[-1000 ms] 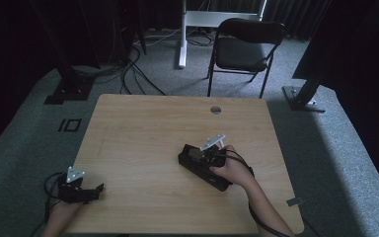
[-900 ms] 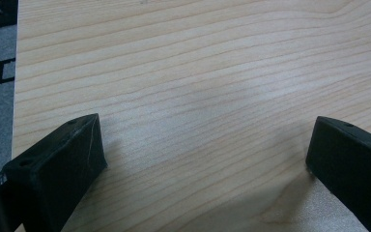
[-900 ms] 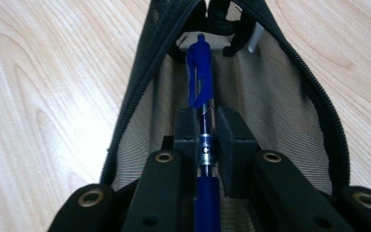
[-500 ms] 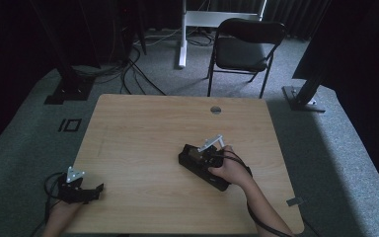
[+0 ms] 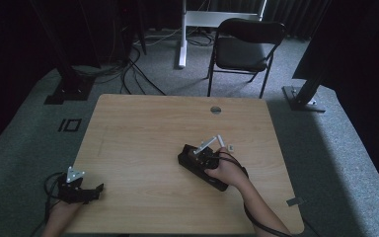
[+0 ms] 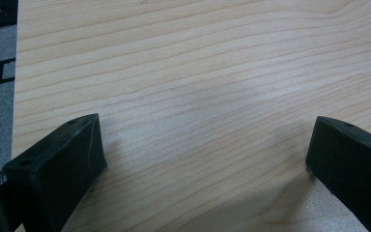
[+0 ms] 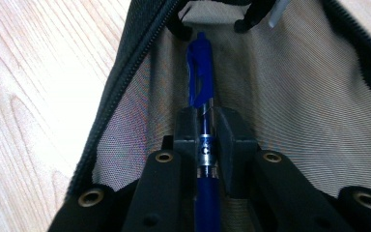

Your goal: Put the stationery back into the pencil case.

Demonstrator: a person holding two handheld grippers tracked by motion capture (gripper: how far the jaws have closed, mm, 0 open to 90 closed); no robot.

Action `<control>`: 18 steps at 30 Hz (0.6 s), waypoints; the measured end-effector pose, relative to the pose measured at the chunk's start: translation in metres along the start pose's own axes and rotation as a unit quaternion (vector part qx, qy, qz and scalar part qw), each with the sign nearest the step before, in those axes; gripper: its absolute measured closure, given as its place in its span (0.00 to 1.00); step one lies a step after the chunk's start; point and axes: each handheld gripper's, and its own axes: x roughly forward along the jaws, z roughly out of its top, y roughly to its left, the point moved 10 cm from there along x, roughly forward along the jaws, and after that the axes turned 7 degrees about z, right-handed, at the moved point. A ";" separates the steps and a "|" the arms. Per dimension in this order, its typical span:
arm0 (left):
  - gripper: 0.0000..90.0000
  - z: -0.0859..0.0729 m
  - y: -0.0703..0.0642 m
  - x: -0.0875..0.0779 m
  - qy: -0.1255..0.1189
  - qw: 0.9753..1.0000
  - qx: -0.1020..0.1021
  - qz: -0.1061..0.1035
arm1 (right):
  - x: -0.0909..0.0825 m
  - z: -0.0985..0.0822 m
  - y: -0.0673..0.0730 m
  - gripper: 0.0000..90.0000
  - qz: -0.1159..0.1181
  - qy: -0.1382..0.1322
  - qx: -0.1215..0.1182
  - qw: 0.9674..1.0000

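A blue pen (image 7: 202, 87) with a clip is clamped between the two black jaws of my right gripper (image 7: 206, 130), its clip end reaching into an open black pencil case (image 7: 290, 82) with a mesh lining and a zipper edge. In the high view the right gripper (image 5: 203, 159) sits over the black case (image 5: 187, 159) on the table's right half, held by a hand. My left gripper (image 5: 96, 189) rests at the table's near left corner, and in its own view the left gripper (image 6: 205, 150) stands open over bare wood, nothing between the jaws.
The light wooden table (image 5: 143, 128) has a small round grommet (image 5: 215, 109) near its far edge. A small pale object (image 5: 231, 147) lies just right of the case. A black chair (image 5: 244, 47) and stand bases stand on the grey floor beyond.
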 end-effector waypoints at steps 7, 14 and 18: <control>0.00 0.000 0.000 0.000 0.000 1.000 0.000 0.000 | 0.005 -0.002 -0.001 0.88 -0.005 0.013 0.006 1.000; 0.00 0.000 0.000 0.000 0.000 1.000 0.000 0.000 | 0.006 -0.002 -0.002 0.87 -0.007 0.015 0.005 1.000; 0.00 0.000 0.000 0.000 0.000 1.000 0.000 0.000 | 0.005 -0.001 -0.002 0.84 -0.005 0.009 0.005 1.000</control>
